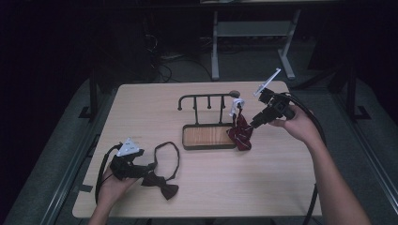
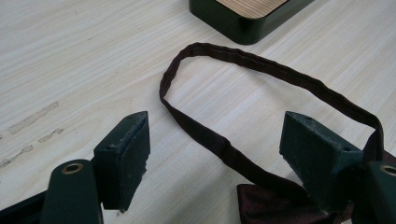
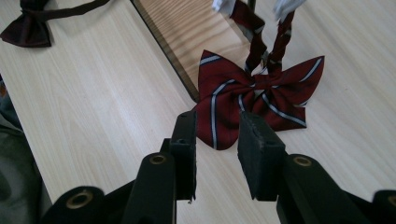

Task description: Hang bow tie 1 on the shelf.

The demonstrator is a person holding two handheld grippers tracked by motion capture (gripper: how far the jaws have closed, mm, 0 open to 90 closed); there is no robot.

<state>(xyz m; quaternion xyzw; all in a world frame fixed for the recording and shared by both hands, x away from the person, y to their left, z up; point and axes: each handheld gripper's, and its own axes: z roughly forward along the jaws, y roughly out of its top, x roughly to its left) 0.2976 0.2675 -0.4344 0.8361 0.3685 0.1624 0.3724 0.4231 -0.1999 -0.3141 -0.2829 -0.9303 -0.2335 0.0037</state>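
A red bow tie with white stripes (image 1: 241,133) hangs by its neck band from the right end of a black rack (image 1: 206,99) and rests against the rack's wooden base (image 1: 209,136). My right gripper (image 1: 254,123) is right beside it. In the right gripper view, the gripper (image 3: 218,116) is open, and the striped bow tie's (image 3: 254,95) lower wing reaches the gap between the tips. A dark maroon bow tie (image 1: 162,185) with a looped strap (image 1: 172,154) lies at the front left. My left gripper (image 2: 217,122) is open astride the strap (image 2: 261,67), just above the bow (image 2: 271,205).
The rack's base (image 2: 243,23) is just beyond the strap loop. The dark bow tie (image 3: 28,28) lies far off across the table from the right gripper. Bare tabletop (image 1: 277,178) spreads at the front right. A metal table frame (image 1: 253,28) stands behind the table.
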